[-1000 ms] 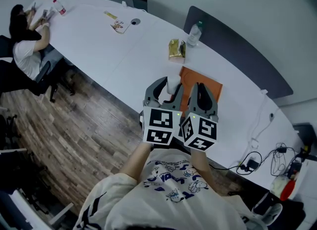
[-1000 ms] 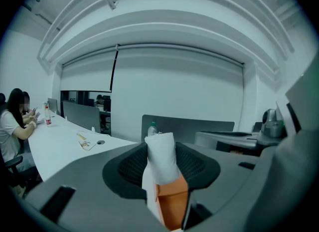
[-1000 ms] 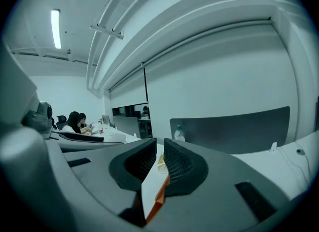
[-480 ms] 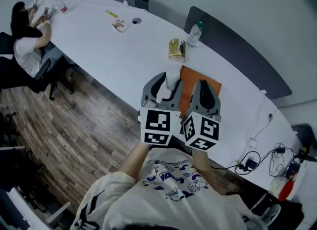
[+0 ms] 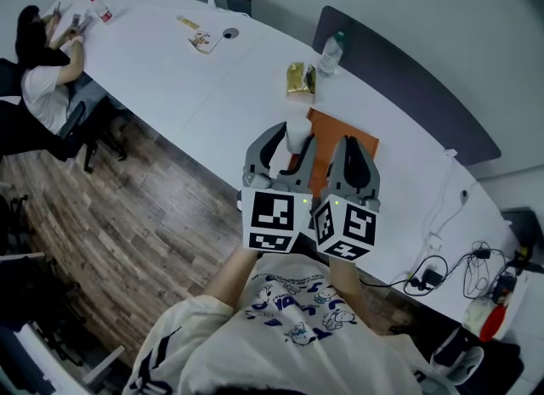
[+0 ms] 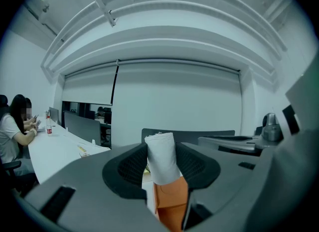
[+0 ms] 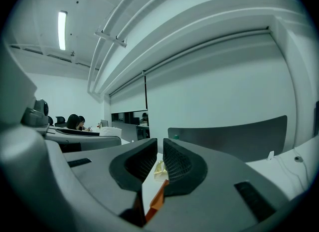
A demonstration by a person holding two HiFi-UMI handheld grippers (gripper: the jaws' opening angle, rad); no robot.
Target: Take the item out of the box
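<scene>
Nearest, over the wood floor [image 5: 127, 206] and the long white desk [image 5: 170, 70], the left tool [image 5: 287, 140] pinches the white roll [image 6: 162, 158] at the left edge of the orange box [image 5: 331, 130]. The right tool [image 7: 160, 163] is pressed together on that box's edge. Beyond lie a gold packet [image 5: 299, 81], a bottle [image 5: 331, 52] and a dark partition [image 5: 408, 87]. Far left sits a person [image 5: 42, 70].

White rolled item [image 6: 162, 157], short and cylindrical, upright with a slight tilt, clamped between the jaws of the left hand-held gripper [image 5: 292, 140]; lower end above the left edge of the orange box [image 5: 350, 142]; contact with it unclear; orange box flat on the white worktop [image 5: 212, 87], at 3 o'clock from the item.
</scene>
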